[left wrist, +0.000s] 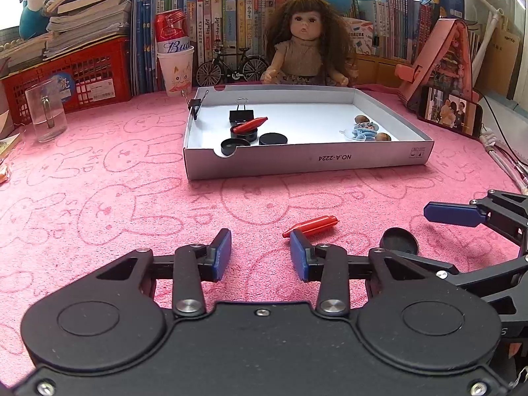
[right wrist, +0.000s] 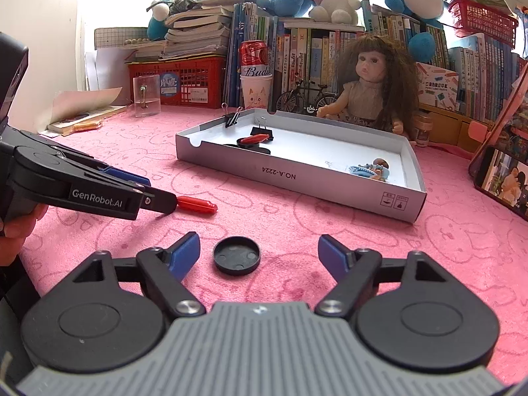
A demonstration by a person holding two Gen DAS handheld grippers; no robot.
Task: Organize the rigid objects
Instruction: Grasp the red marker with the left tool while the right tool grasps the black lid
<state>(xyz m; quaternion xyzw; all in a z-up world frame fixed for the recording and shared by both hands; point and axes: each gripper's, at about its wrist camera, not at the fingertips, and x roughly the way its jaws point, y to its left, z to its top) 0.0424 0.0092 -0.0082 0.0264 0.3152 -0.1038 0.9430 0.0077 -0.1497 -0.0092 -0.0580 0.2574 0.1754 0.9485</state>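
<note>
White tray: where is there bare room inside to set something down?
The tray is bare mid-floor, between the black lids and binder clip at one end and the blue trinkets at the other. Both ends are crowded.

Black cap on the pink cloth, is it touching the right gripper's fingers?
Apart. Right wrist view shows pink cloth between the black cap and each finger of the right gripper.

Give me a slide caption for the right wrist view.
Open right gripper frames a black cap on the pink cloth, white tray beyond.
</note>
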